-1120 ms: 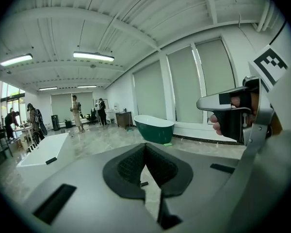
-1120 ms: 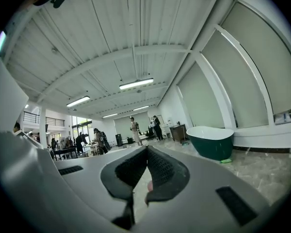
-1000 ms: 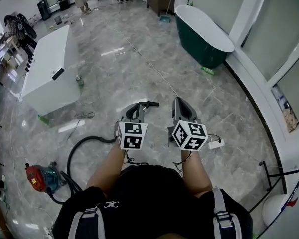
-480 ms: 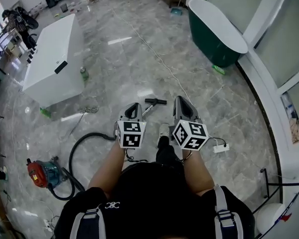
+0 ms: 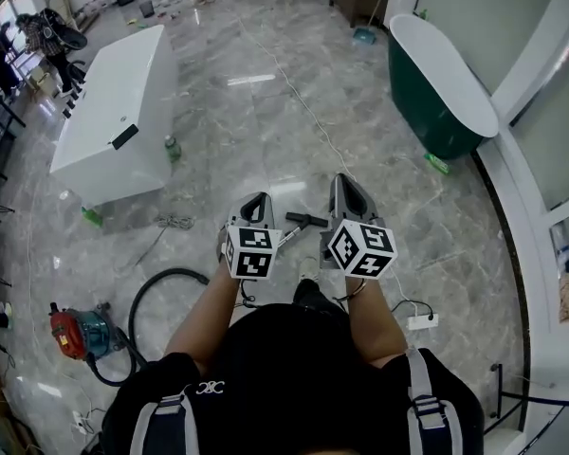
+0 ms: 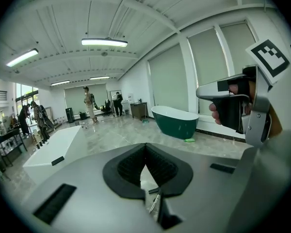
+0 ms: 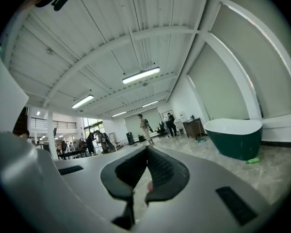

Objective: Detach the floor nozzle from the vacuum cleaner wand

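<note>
Seen from above, a person stands on a grey marble floor [image 5: 266, 112] with a gripper held in each hand, out in front of the body. The left gripper [image 5: 258, 198] and the right gripper [image 5: 340, 179] are both clenched shut, and nothing is held between the jaws of either. The floor nozzle [image 5: 306, 220], a short black crossbar, is seen between the two grippers, lying on the floor below them and touched by neither. It is joined to a thin silver wand [image 5: 286, 237] that slants back toward the person's feet. A black hose [image 5: 168, 271] curls off to a red and teal vacuum cleaner [image 5: 76, 332] at the lower left. The step in hand is judged to be the approach, with the detaching not yet begun. For the next move, both grippers would need to be lowered and their jaws opened. One would then be closed on the wand near the joint and the other on the nozzle's neck. Whether a release catch must be pressed cannot be told.
</note>
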Demonstrator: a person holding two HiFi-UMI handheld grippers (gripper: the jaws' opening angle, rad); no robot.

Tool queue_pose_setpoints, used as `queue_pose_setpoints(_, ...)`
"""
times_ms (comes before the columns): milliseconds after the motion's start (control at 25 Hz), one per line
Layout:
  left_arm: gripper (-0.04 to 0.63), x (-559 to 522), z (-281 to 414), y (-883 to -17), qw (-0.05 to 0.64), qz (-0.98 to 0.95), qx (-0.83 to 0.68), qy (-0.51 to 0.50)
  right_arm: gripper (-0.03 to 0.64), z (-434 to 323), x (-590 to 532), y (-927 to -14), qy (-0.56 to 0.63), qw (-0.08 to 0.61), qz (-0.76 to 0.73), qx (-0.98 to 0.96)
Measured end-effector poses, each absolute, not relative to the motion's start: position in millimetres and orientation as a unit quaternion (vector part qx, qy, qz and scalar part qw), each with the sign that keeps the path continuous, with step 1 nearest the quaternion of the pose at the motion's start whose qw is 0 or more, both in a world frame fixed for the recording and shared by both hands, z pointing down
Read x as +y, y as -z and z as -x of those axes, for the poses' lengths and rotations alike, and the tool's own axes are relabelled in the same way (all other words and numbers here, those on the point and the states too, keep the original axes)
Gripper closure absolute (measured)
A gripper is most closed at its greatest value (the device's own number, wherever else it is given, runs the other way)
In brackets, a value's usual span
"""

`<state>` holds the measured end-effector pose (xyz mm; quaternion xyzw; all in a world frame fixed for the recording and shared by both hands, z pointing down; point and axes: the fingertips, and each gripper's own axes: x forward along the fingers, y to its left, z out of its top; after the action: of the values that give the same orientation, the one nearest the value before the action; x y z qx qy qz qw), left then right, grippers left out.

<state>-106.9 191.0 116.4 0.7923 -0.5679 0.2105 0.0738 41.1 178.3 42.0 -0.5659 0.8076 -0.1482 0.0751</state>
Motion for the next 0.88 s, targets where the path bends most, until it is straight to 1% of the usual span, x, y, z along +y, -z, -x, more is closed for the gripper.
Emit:
queue_pose_setpoints(160, 0.586, 126, 98, -126, 0.095, -0.789, -0.571, -0.207, 0.603, -47, 111, -41, 0.171, 0.100, 0.528, 0.826)
queue_pose_setpoints(520, 0.584, 4, 62, -166, 0.141, -0.768, -0.576, -0.241, 0.603, -83, -31, -82, 0.207, 0.029, 0.507, 0.836)
queue_pose_setpoints(720, 0.584, -36, 59, -233, 0.187, -0.751, -0.568, -0.280, 0.603, -84, -78, -145, 0.263, -0.022, 0.476, 0.839)
queue_pose_setpoints(880, 0.583, -58, 69, -321, 0.243, -0.738, -0.549, -0.309, 0.603, -87, -103, -213, 0.290, -0.059, 0.470, 0.832)
